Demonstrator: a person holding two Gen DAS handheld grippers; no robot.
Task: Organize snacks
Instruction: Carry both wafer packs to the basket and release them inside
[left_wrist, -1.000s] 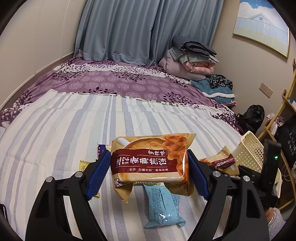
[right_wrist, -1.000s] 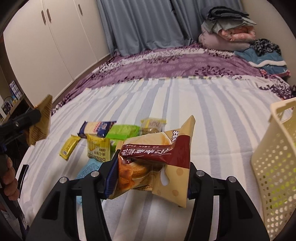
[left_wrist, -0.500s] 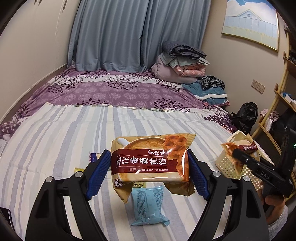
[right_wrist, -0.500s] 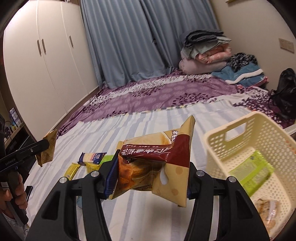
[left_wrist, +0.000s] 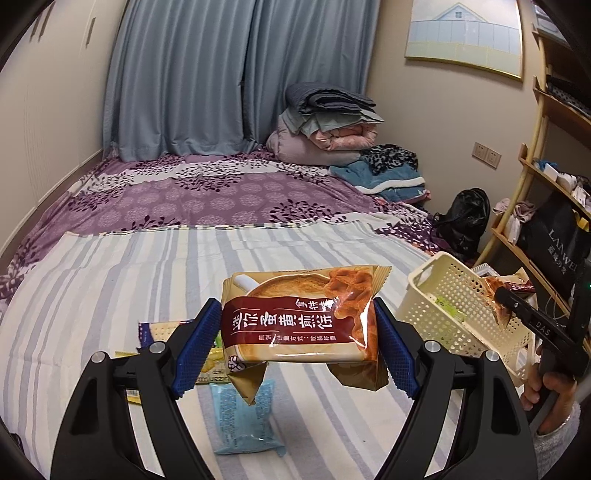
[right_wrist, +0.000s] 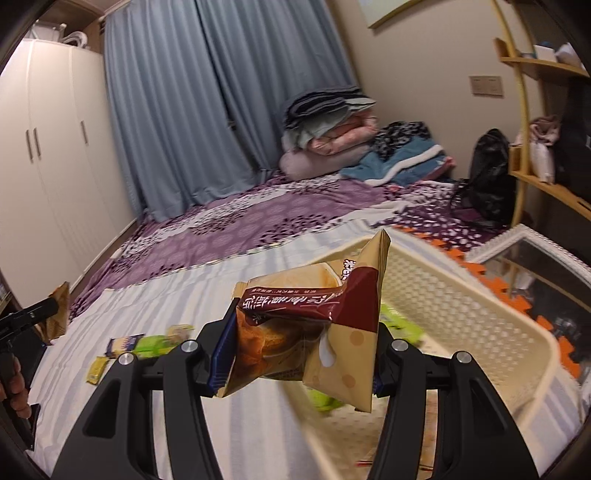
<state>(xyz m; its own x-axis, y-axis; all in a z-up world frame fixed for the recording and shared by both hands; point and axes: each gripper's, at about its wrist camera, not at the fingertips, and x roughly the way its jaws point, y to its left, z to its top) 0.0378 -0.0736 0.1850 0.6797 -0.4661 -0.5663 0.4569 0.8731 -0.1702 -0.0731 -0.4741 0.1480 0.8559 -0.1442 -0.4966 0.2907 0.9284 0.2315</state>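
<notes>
My left gripper (left_wrist: 295, 343) is shut on a tan and maroon cookie packet (left_wrist: 299, 321), held flat above the striped bedsheet (left_wrist: 110, 280). My right gripper (right_wrist: 295, 358) is shut on a second, crumpled packet of the same kind (right_wrist: 314, 328), which hangs over the cream perforated basket (right_wrist: 461, 314). Green packets (right_wrist: 402, 328) lie inside the basket. In the left wrist view the basket (left_wrist: 443, 295) stands at the bed's right edge, with the right gripper (left_wrist: 498, 295) and its packet above it. Loose snacks (right_wrist: 144, 343) lie on the sheet to the left.
A light blue packet (left_wrist: 243, 421) and yellow packets (left_wrist: 166, 332) lie under my left gripper. Folded bedding (left_wrist: 325, 125) is piled at the bed's far end. A wooden shelf (left_wrist: 546, 177) and a black bag (left_wrist: 465, 218) stand on the right. White wardrobes (right_wrist: 48, 155) line the left wall.
My right gripper has swung right and upward with its packet, from over the sheet to above the basket. My left gripper has risen slightly, still holding its packet.
</notes>
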